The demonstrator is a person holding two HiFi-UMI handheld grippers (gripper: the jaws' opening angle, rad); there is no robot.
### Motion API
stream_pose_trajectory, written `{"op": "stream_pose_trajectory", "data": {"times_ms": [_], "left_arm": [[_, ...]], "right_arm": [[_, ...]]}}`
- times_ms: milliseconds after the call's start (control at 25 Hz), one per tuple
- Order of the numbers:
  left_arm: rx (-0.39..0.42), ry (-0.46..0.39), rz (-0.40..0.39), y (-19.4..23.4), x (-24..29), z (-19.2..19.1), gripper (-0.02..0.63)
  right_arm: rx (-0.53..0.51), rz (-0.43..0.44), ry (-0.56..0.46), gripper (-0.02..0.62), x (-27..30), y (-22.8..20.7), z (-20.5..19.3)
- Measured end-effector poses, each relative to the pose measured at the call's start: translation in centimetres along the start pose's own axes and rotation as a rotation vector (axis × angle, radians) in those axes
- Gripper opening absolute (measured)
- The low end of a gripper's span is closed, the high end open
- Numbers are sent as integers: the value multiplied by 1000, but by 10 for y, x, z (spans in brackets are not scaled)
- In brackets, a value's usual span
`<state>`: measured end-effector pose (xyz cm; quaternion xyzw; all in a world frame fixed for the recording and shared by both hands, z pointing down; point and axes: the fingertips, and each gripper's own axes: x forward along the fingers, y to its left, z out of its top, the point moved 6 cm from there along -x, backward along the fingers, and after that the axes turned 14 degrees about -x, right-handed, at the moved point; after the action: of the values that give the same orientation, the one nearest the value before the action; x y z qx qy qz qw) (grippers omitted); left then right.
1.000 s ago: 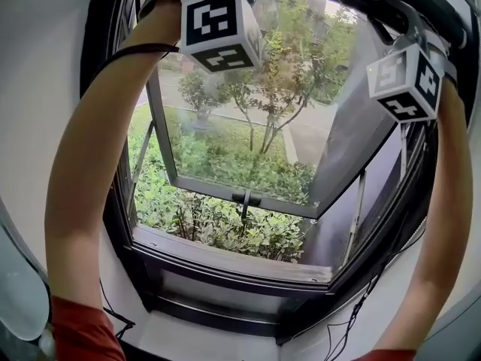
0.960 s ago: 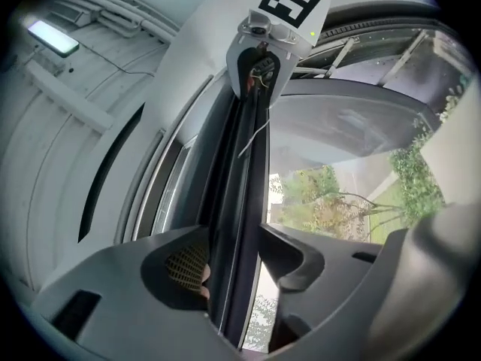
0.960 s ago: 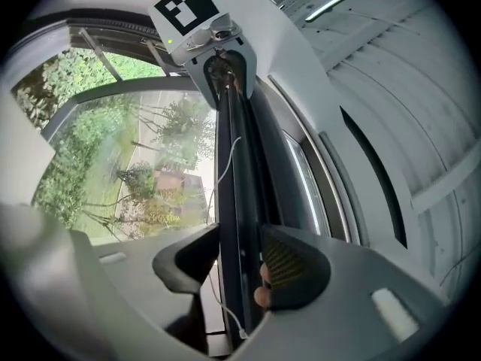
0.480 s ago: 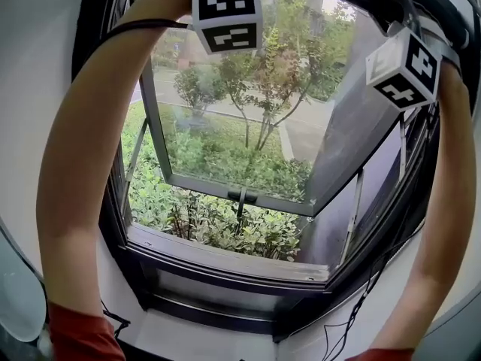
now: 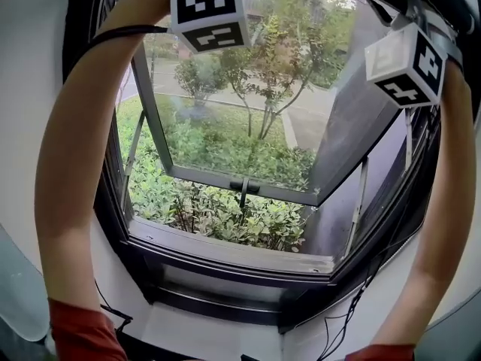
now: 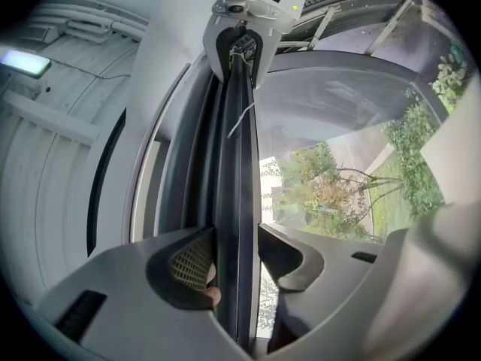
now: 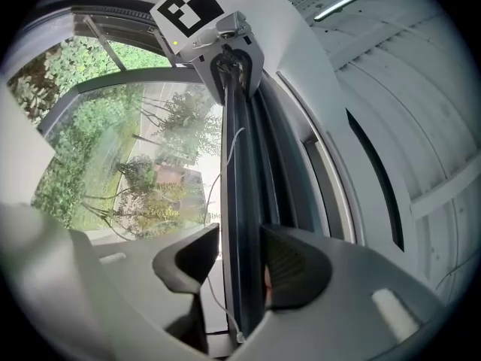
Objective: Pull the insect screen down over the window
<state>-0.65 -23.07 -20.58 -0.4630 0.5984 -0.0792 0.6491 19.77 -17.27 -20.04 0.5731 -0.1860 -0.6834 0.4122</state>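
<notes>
Window (image 5: 225, 250) top: screen bar (image 6: 239, 201) horizontal, crosswise

A: What do we see outdoors?
B: We see thin-trunked trees (image 5: 263, 74) above a lawn (image 5: 203, 138). A paved path (image 5: 301, 130) runs beside them, and leafy shrubs (image 5: 225, 216) lie nearest us.
A: And indoors?
B: We note black cables (image 5: 334, 329) trailing at lower right. A lit ceiling lamp (image 6: 26, 61) sits near white pipes (image 6: 83, 25).
</notes>
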Motion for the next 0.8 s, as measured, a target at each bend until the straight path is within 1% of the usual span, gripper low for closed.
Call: {"op": "stream_pose_trajectory", "data": {"times_ms": [200, 360, 440, 520, 720, 800], "left_arm": [[37, 18, -64, -9, -13, -5, 186], [32, 1, -67, -13, -21, -6, 186], [32, -11, -62, -20, -26, -5, 186], [22, -21, -59, -25, -31, -4, 186], [-8, -46, -101, -45, -37, -14, 183], [-36, -56, -103, -46, -43, -14, 183]], "right_arm": [[14, -13, -26, 186, -12, 5, 8], [22, -13, -38, 186, -18, 12, 7], [46, -19, -42, 186, -23, 18, 8], [68, -26, -47, 186, -29, 22, 10], [58, -16, -62, 186, -39, 34, 16], [61, -18, -73, 186, -43, 36, 19]]}}
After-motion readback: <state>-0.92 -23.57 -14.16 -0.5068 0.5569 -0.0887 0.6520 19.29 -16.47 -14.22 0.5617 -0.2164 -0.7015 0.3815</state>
